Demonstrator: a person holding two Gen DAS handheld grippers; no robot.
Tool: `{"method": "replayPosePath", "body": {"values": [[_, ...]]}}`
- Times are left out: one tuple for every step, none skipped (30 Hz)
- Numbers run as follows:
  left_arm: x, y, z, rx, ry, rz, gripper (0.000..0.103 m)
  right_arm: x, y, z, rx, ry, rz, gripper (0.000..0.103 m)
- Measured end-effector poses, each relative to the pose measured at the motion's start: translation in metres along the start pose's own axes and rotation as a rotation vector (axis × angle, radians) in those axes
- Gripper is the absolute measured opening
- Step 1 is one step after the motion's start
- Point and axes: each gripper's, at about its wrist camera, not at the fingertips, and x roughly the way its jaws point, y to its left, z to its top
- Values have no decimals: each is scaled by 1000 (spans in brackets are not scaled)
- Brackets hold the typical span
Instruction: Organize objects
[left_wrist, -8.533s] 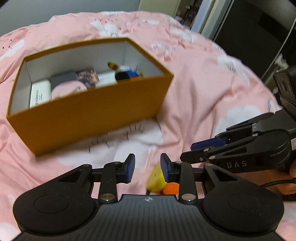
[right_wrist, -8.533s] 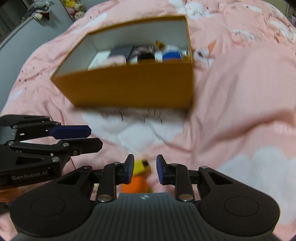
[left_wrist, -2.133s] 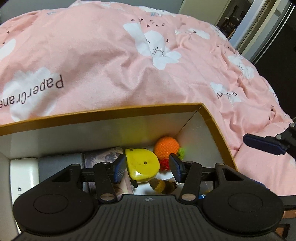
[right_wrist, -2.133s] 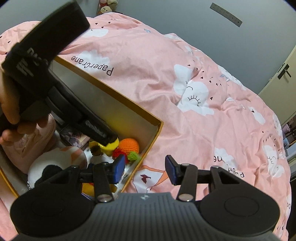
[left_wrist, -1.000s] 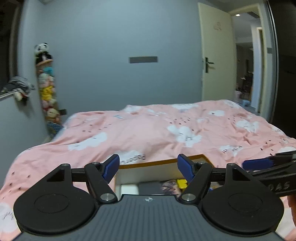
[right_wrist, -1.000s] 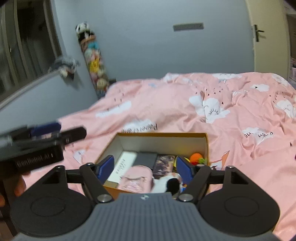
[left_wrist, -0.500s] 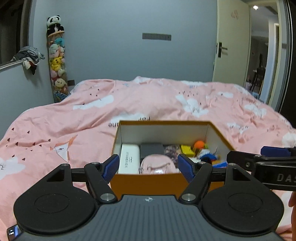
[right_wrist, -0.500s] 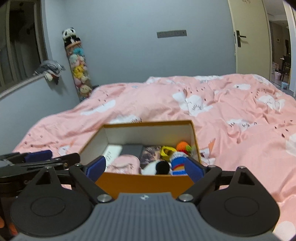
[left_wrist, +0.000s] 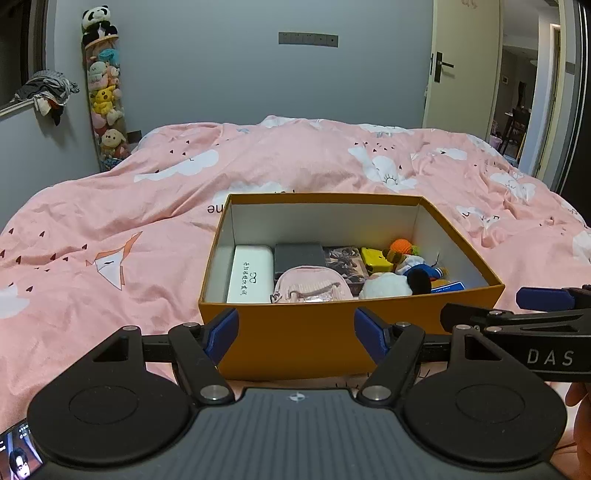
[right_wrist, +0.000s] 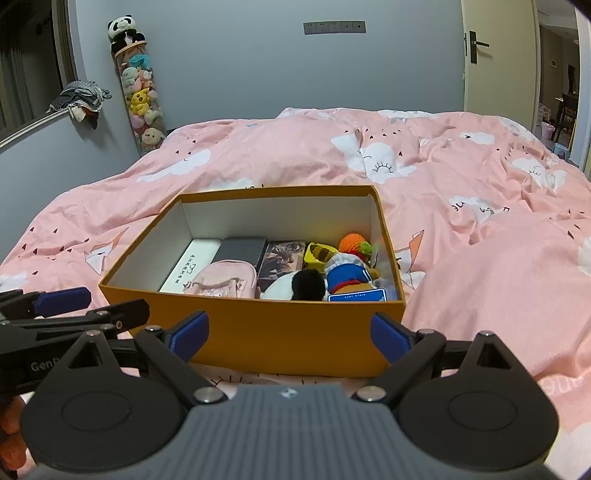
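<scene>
The pink bed holds the orange box, full of toys and cases. Both the left gripper and right gripper are wide open, empty. The soft bed could tip the box, maybe.

Home bedroom. Ahead of my grippers, bed with pink duvet, white cloud print. Far left, tall tube of plush toys, panda on top, against grey wall. Far right, cream door with dark handle, lit room beyond.
</scene>
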Motion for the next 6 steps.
{"method": "replayPosePath", "body": {"values": [[-1,-1,1,-2,-2,-1,83,0,0,0,0,1,0,95],[-1,0,1,-2,-4,-2,84,0,0,0,1,2,2,95],[-2,-1,2,-2,-5,-2,84,-1,0,0,1,2,3,95],[-2,-1,2,-3,-6,-2,84,-1,0,0,-1,2,4,95],[-2,0,2,-4,-7,-2,83,-1,0,0,-3,0,3,95],[-2,0,3,-4,-7,-1,83,-2,1,0,-5,0,3,95]]}}
